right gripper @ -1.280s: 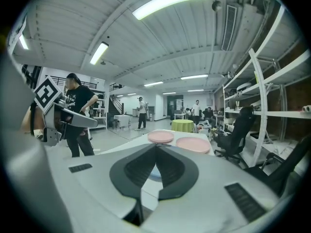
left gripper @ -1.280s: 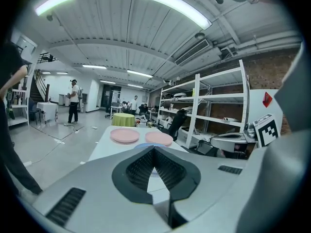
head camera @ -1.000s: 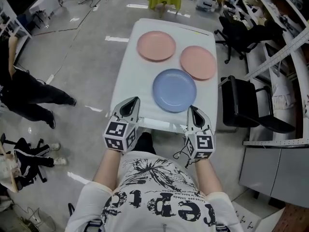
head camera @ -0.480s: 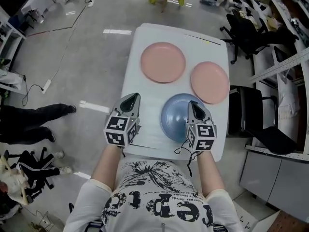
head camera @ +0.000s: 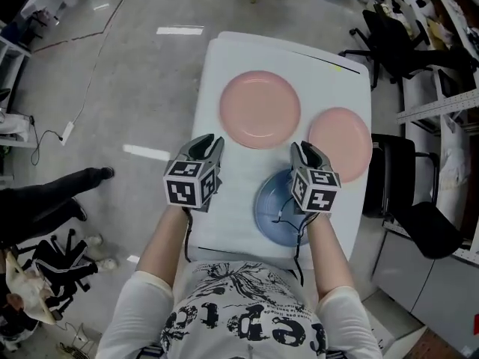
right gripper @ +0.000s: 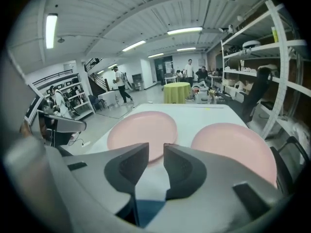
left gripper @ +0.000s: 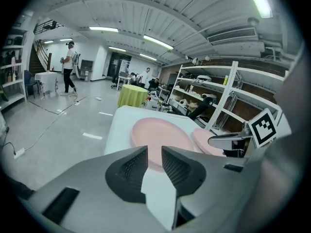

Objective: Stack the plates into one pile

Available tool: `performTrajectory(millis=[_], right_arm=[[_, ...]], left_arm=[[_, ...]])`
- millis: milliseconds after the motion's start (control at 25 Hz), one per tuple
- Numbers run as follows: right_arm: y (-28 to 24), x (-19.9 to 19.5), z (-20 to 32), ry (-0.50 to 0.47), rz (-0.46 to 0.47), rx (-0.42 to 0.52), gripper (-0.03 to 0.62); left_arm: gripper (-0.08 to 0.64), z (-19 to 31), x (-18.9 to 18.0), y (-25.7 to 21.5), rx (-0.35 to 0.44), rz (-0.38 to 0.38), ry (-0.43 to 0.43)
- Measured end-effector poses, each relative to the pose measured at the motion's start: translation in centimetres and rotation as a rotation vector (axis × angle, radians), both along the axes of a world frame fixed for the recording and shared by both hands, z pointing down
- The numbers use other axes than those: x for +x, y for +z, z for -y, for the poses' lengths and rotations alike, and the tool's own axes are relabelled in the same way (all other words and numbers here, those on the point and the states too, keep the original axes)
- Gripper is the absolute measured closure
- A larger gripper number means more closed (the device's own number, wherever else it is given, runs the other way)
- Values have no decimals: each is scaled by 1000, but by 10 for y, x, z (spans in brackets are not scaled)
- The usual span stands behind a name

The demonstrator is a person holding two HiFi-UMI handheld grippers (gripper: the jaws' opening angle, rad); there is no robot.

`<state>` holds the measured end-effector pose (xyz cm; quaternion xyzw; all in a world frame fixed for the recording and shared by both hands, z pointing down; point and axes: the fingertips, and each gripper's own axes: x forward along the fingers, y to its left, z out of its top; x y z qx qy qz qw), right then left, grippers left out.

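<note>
We see three plates lying flat on a white table (head camera: 224,66), and no plate is on top of another yet. The blue plate (head camera: 271,214) is closest to us, near the front edge of the table. The first pink plate (head camera: 260,109) lies farther back, around the middle. The second pink plate (head camera: 340,143) lies to its right, close to the table's right edge. The two pink plates are near each other but do not touch.

The right gripper (head camera: 305,149) hangs over the far side of the blue plate, and we cannot tell if it touches it. Its jaws have just been opening. They now stand a little apart and pinch nothing; we only see white table and a bit of blue through the gap.

The left gripper (head camera: 207,142) is over bare table, just left of the blue plate and near the front rim of the first pink plate. Its jaws have just been opening too. They also stand a little apart, with nothing held between them.

A black chair (head camera: 404,193) stands right of the table. A person (head camera: 52,200) is on the gray floor (head camera: 112,88) at the left. Far back, the left gripper view shows shelves (left gripper: 228,96) and a green cloth (left gripper: 132,95).
</note>
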<state>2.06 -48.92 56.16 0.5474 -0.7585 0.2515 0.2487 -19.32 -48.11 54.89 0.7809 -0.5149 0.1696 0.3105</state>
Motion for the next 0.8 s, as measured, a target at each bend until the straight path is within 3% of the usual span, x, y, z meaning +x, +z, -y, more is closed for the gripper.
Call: performTrajectory(millis=[320, 600, 800], right_arm=[[46, 8, 67, 77, -33, -143, 460], [65, 15, 93, 128, -28, -211, 460], [77, 10, 100, 139, -30, -280, 466]], left_arm=[[423, 71, -8, 50, -132, -48, -41], [416, 97, -1, 76, -222, -50, -18], [433, 106, -5, 94, -256, -2, 16]])
